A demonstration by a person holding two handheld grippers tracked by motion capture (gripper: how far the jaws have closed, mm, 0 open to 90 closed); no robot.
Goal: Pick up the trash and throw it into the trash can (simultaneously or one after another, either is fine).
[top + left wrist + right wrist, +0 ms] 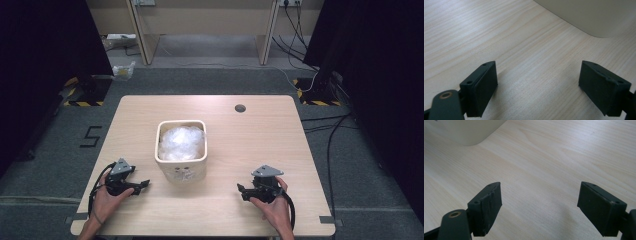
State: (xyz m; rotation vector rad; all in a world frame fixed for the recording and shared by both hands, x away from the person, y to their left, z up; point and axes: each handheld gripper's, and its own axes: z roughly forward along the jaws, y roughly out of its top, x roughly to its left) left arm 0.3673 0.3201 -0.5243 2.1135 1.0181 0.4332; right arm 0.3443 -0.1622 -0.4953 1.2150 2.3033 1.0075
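Observation:
A cream square bin (181,165) stands in the middle of the wooden table (250,140), with crumpled clear plastic (181,142) inside it. My left gripper (142,185) rests low on the table to the bin's left, held by a hand, and points toward the bin. Its jaws stand wide apart with nothing between them (539,87). The bin's lower corner (594,17) fills the top right of the left gripper view. My right gripper (241,190) sits to the bin's right, also open and empty (539,207). The bin's corner (466,132) appears at top left there.
A round cable hole (240,108) is in the table's far right part. Desk legs and cables stand on the grey floor beyond the table. Dark curtains hang at both sides. Bare tabletop lies between the grippers and along the front edge.

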